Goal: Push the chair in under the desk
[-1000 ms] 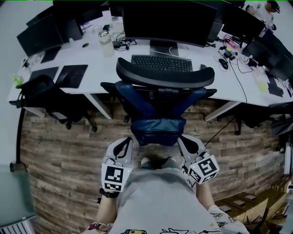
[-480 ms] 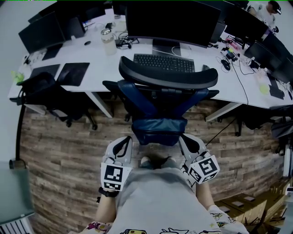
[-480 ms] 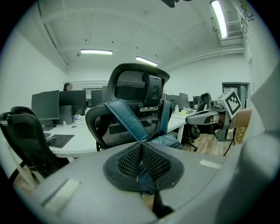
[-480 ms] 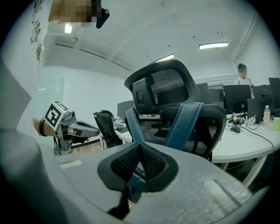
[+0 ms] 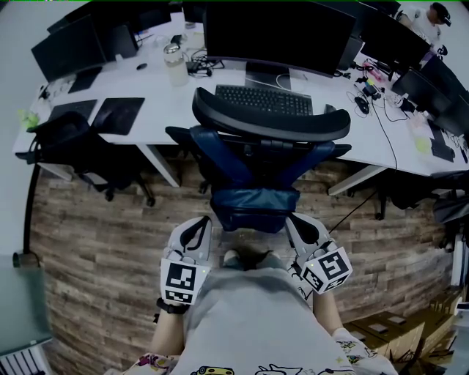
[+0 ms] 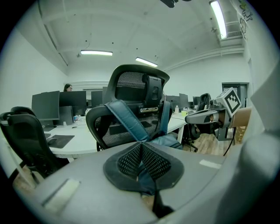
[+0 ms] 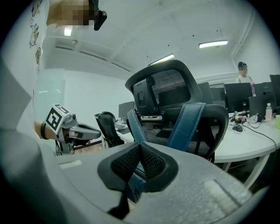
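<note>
The office chair (image 5: 256,157), with a black mesh headrest (image 5: 271,121) and a blue frame, stands facing the white desk (image 5: 154,99), its back toward me. Its seat is partly under the desk edge. My left gripper (image 5: 199,224) is low, at the left of the chair's blue lumbar piece (image 5: 253,209), and is shut with nothing in it. At the right of that piece is my right gripper (image 5: 295,223), also shut and empty. Whether either tip touches the chair I cannot tell. The left gripper view shows its closed jaws (image 6: 141,154) under the chair back (image 6: 131,109). The right gripper view shows the same (image 7: 139,159), chair (image 7: 175,109) ahead.
On the desk are a keyboard (image 5: 262,99), a big monitor (image 5: 275,33), a bottle (image 5: 174,66) and cables. A black chair (image 5: 69,146) stands at the left and another (image 5: 410,187) at the right. The floor is wood-patterned. A person (image 5: 432,15) stands far back right.
The head view has shifted slightly. Both grippers and the chair keep their places relative to each other.
</note>
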The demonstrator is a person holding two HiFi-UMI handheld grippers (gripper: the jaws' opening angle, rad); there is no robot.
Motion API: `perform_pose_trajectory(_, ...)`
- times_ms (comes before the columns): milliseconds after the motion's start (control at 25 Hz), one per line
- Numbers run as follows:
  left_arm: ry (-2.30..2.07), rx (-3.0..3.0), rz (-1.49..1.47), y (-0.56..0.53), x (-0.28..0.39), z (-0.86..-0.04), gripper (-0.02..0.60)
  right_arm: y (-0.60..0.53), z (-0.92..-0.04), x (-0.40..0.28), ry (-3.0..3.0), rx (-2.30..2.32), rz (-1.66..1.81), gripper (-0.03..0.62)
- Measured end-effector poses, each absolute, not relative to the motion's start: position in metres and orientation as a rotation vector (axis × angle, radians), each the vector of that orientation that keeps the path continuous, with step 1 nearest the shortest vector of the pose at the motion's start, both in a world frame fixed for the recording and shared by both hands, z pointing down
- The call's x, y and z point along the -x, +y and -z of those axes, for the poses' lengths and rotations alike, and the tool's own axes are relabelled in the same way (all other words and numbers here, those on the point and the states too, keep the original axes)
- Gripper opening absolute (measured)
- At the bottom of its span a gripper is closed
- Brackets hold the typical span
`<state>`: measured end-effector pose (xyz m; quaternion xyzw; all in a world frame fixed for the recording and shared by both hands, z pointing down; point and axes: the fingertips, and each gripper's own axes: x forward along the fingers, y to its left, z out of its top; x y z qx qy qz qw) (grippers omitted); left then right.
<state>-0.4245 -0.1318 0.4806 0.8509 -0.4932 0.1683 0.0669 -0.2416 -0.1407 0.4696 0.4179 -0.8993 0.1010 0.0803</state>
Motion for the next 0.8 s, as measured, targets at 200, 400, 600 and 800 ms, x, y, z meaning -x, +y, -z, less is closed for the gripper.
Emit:
perform_pose_trajectory(200,-1.492,-2.562,-0.496,-0.13,0.4252,-0.4816,0.011,-0.1389,-0.4726,0.2404,-2.68,-1.264,-0.299,0.002)
perform_pose_trajectory(400,-1.499,-2.564,-0.51,-0.1285,0.4283,-0.4826,0.011,-0.1372,-0.4724,0.2391,-2.675,-1.273,-0.294,0.002)
perform_pose_trajectory(600,-1.507,-2.557,-0.517,-0.1272,0.4312,-0.4838,0.011,-0.1343,-0.4725,0.2375,-2.678,-1.258,-0.283,0.002)
perform_pose_trajectory(800,-1.512,-2.56,-0.519,-0.1283,0.4329,-0.4831,0.011,-0.1352,-0.4716,0.2367,-2.677,-1.259,-0.276,0.002)
